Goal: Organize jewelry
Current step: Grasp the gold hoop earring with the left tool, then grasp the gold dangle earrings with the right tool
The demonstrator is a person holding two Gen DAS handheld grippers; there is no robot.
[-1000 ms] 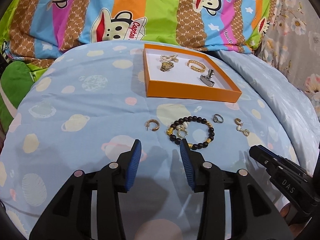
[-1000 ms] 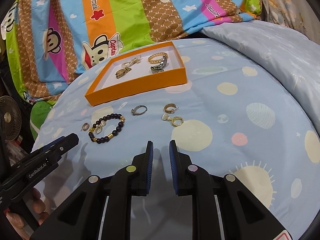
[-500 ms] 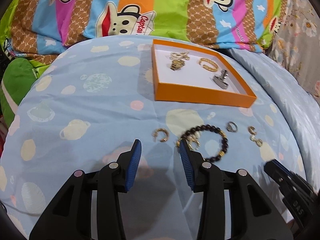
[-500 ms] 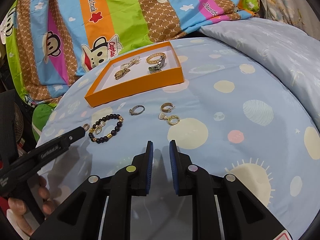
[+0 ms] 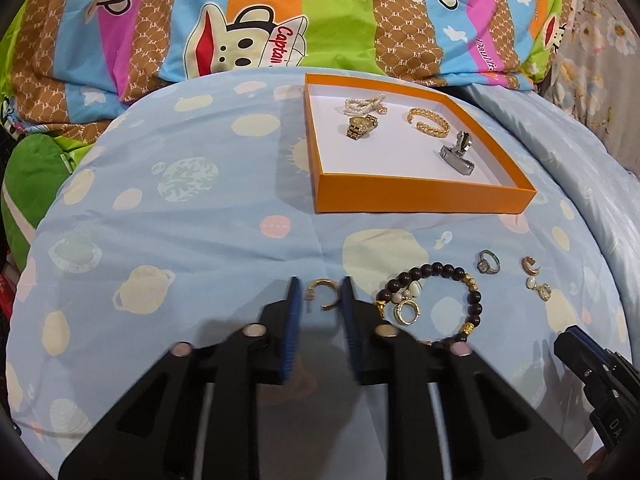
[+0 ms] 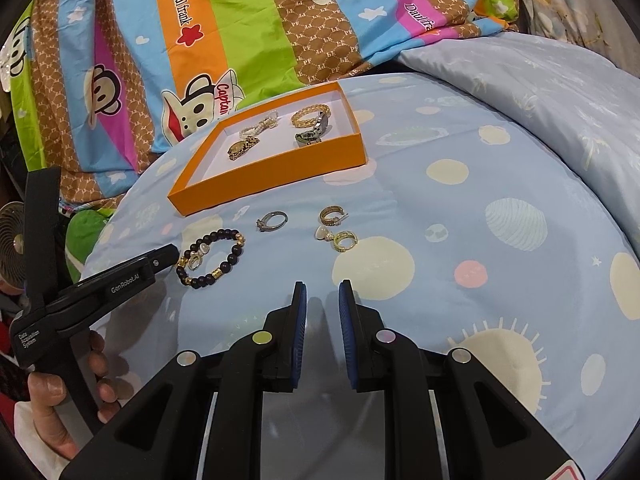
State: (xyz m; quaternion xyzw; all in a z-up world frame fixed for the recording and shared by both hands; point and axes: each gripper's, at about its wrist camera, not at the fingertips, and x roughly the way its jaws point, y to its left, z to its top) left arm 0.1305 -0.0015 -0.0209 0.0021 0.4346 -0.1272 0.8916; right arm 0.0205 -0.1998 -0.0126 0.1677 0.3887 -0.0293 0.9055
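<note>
Left gripper (image 5: 319, 300) angled down at the lower centre, jaws just closing, pads either side of a gold hoop earring (image 5: 323, 294); contact not clear. Right gripper (image 6: 322, 298) lower centre, tilted down, nearly shut, empty. Light blue bedspread (image 5: 192, 220), smooth cloth with pale planet prints, striped cartoon quilt (image 5: 340, 12) along the top. Orange box (image 5: 424, 200), shallow and rectangular, upper right; dark beaded bracelet (image 5: 460, 276) lower right.

Orange tray (image 5: 420, 200), white inside. Gold hoop earring (image 5: 324, 295). Dark-brown beaded bracelet (image 5: 448, 270) with gold beads. Pale-blue bedsheet (image 5: 200, 220) printed with cream planets. Striped quilt (image 5: 340, 12), multicoloured, with cartoon monkeys.
</note>
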